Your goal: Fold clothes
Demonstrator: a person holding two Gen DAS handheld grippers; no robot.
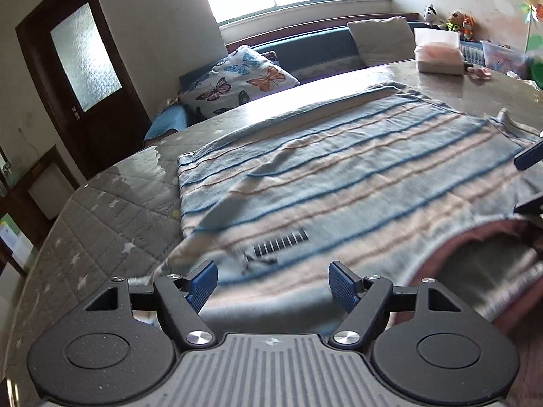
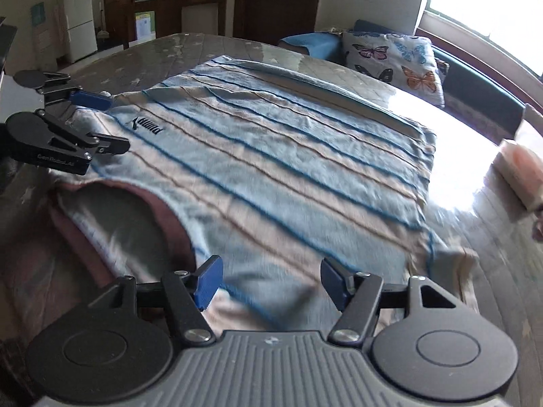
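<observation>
A light blue striped shirt (image 1: 339, 176) lies spread flat on the quilted grey table (image 1: 112, 224), its pink-lined collar opening (image 1: 475, 264) near me. It also shows in the right wrist view (image 2: 278, 162), with a black logo (image 2: 147, 126) near the shoulder. My left gripper (image 1: 273, 283) is open and empty, just above the shirt's near shoulder edge. My right gripper (image 2: 269, 281) is open and empty over the other shoulder, right of the collar (image 2: 135, 224). The left gripper also shows in the right wrist view (image 2: 112, 123), open at the far shoulder.
A tissue box (image 1: 439, 56) and small items stand at the table's far right. A butterfly pillow (image 1: 237, 81) lies on a bench beyond the table under the window. A dark door (image 1: 78, 64) is at the left. A fridge (image 2: 79, 17) and cabinets stand behind.
</observation>
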